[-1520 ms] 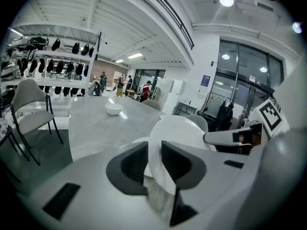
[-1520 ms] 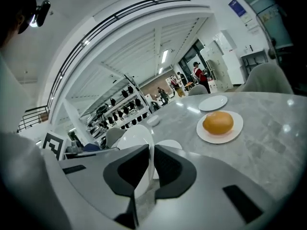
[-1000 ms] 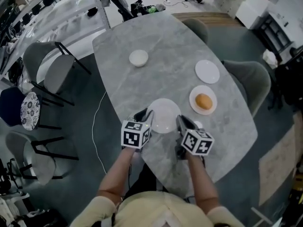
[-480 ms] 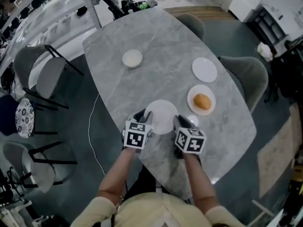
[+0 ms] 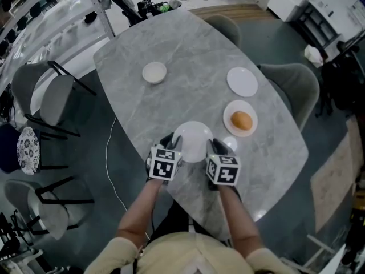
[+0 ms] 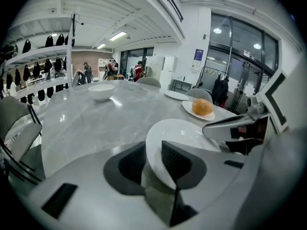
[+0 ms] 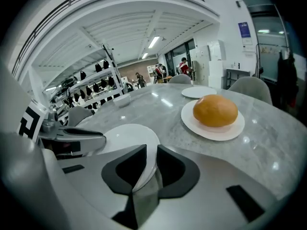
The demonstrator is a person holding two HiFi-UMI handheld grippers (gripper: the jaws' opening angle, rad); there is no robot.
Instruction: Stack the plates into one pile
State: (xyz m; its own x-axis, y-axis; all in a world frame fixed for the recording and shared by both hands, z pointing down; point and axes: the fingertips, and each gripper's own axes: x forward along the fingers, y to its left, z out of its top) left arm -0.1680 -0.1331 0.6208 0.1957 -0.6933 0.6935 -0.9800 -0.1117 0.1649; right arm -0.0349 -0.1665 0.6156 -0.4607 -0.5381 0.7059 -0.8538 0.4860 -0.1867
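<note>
White plate (image 5: 194,140) brought down between the two grippers, right grip loosening.

The plate spans the gap between them, low over the near edge of the surface (image 5: 188,56), lower than a second ago. The left hand-held gripper (image 5: 170,142) is clamped on its left rim. The jaws of the right hand-held gripper (image 5: 215,148) have just been opening, with the right rim between them but the pads no longer pressing. This looks like a set-down rather than a stacking move. Just ahead and to the right of the right gripper sits the bun plate (image 5: 227,119) with its bun (image 5: 242,120). The empty plate (image 5: 242,81) lies further ahead, so the pile is not yet built.
</note>
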